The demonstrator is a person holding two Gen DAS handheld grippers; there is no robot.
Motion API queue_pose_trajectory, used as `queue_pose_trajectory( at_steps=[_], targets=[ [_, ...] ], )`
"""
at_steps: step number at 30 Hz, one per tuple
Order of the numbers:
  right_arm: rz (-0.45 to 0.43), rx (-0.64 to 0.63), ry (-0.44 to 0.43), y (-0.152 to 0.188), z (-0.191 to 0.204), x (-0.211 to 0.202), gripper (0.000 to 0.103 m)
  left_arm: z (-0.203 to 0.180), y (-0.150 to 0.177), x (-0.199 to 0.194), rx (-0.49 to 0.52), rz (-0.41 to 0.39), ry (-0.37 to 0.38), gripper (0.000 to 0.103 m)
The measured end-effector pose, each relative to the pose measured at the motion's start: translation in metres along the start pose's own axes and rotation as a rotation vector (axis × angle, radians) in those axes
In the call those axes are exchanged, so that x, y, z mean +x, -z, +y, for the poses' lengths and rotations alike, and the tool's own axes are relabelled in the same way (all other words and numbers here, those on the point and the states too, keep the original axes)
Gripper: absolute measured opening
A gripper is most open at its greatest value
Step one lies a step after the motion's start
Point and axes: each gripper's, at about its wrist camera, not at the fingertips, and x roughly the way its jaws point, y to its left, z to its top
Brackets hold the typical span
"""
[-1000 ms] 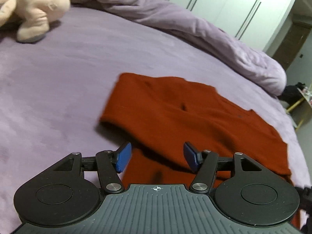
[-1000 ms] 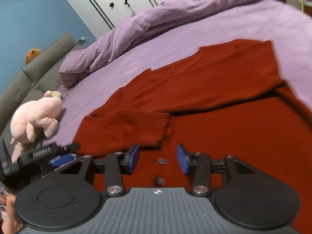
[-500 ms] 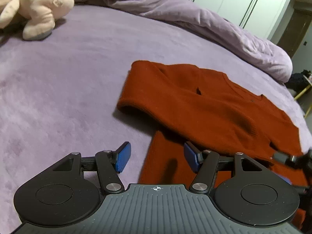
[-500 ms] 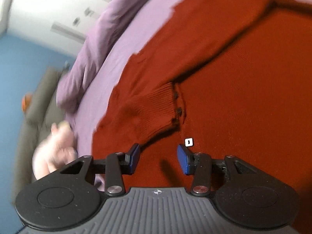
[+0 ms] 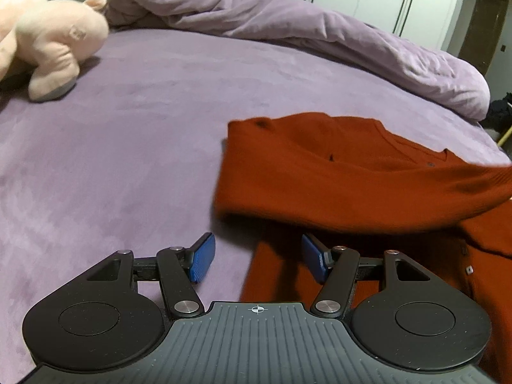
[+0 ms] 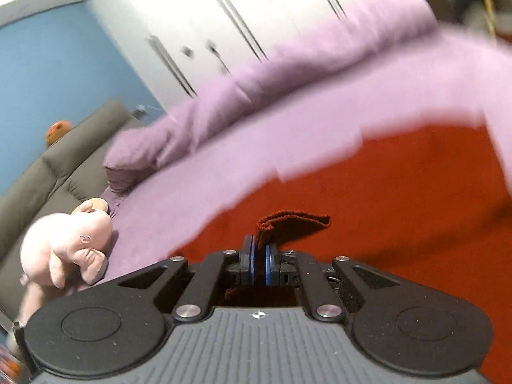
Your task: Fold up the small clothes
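A rust-red knitted cardigan [image 5: 352, 172] lies on the purple bed, one sleeve stretched across its body toward the right. My left gripper [image 5: 256, 259] is open and empty, low over the cardigan's lower left edge. My right gripper [image 6: 260, 265] is shut on the ribbed sleeve cuff [image 6: 294, 224], which sticks out past the blue pads. The cardigan [image 6: 400, 208] fills the right wrist view, which is blurred.
A pink plush toy [image 5: 48, 41] lies at the far left of the bed, also in the right wrist view [image 6: 70, 246]. A bunched purple duvet [image 5: 304, 28] runs along the far side. White wardrobe doors [image 6: 256, 16] and a grey sofa [image 6: 48, 179] stand behind.
My right gripper closed on the sleeve cuff and lifted it, pulling the sleeve to the right. My left gripper shifted left toward the cardigan's edge and stayed open.
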Motion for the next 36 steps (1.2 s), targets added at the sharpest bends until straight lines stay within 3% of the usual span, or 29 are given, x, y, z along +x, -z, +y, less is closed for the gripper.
queue_pose_trajectory(
  at_steps=[3,6,9,11,16,19,22,24,26,29,31,33,36],
  targets=[
    [-0.064,-0.111,0.048,-0.025,-0.001,-0.005,0.005,-0.013,-0.009,0.010,0.028,-0.001,-0.007,0.065],
    [-0.108,-0.224,0.181,-0.040,-0.020,-0.006,0.005,-0.026,-0.013,0.022,0.066,0.010,-0.026,0.065],
    [-0.076,-0.335,0.366,-0.039,-0.048,0.013,0.005,-0.034,-0.013,0.030,0.070,0.031,-0.039,0.065],
    [-0.001,-0.320,0.442,-0.037,-0.079,0.029,0.005,-0.038,-0.012,0.034,0.068,0.043,-0.032,0.066],
    [0.089,-0.120,0.395,-0.033,-0.130,0.036,0.008,-0.043,-0.009,0.037,0.110,0.043,-0.047,0.067],
    [0.131,0.047,0.345,-0.030,-0.148,0.044,0.025,-0.044,-0.010,0.036,0.106,0.047,-0.046,0.067],
    [0.115,0.100,0.306,-0.025,-0.155,0.048,0.025,-0.047,-0.012,0.036,0.115,0.040,-0.052,0.067],
    [0.121,0.072,0.307,-0.024,-0.152,0.053,0.005,-0.050,-0.014,0.036,0.124,0.038,-0.063,0.067],
    [0.086,-0.044,0.340,-0.029,-0.137,0.053,0.005,-0.052,-0.016,0.034,0.129,0.028,-0.063,0.067],
    [-0.095,-0.279,0.439,-0.035,-0.110,0.038,0.005,-0.056,-0.018,0.032,0.145,0.009,-0.067,0.068],
    [-0.148,-0.389,0.543,-0.034,-0.107,0.039,0.005,-0.059,-0.019,0.033,0.153,0.017,-0.058,0.069],
    [-0.080,-0.430,0.600,-0.031,-0.118,0.054,0.006,-0.060,-0.021,0.031,0.150,0.022,-0.055,0.069],
    [0.089,-0.353,0.585,-0.029,-0.140,0.069,0.011,-0.062,-0.026,0.022,0.156,-0.009,-0.050,0.069]
  ],
)
